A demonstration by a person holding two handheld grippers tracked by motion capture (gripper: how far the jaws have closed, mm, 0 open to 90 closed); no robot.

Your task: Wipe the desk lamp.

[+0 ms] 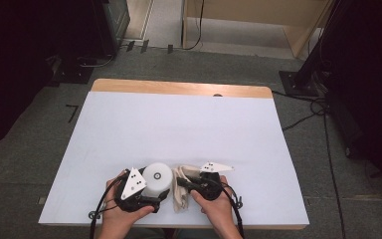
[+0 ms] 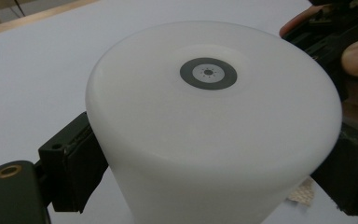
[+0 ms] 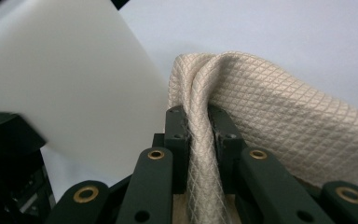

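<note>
White cup (image 1: 157, 178) is clamped upside down by left gripper (image 1: 154, 200) at table (image 1: 179, 124) near edge; beige cloth (image 1: 181, 191), touching cup, is pinched by right gripper (image 1: 181, 182).

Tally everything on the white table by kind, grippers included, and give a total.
White cylindrical container: 1, clamped by the left gripper
Beige quilted cloth: 1, pinched by the right gripper
Handheld grippers: 2
Total: 4
</note>
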